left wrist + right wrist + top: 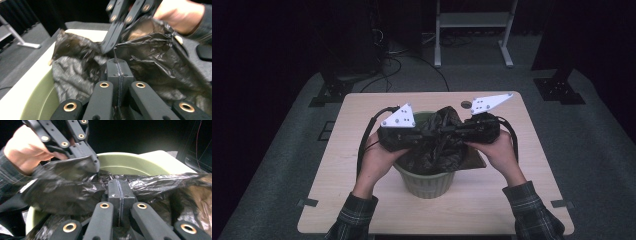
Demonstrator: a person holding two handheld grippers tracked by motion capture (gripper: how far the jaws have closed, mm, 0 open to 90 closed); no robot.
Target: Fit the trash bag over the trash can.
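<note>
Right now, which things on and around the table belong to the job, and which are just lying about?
In the job:
- black bin bag, pinched by both grippers
- green bin under it
- left hand-held gripper, jaws shut on the bag
- right hand-held gripper, jaws shut on the bag

Lying about:
- white stand on the floor
- floor cables
- black stand foot

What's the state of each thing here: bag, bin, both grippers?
black bag: crumpled, partly inside the bin, top edge pulled up above the rim, pinched by both grippers.
green bin: upright on the table, bag in it.
left gripper: shut on the bag's film.
right gripper: shut on the bag's film, tip to tip with the left gripper over the bin.
</note>
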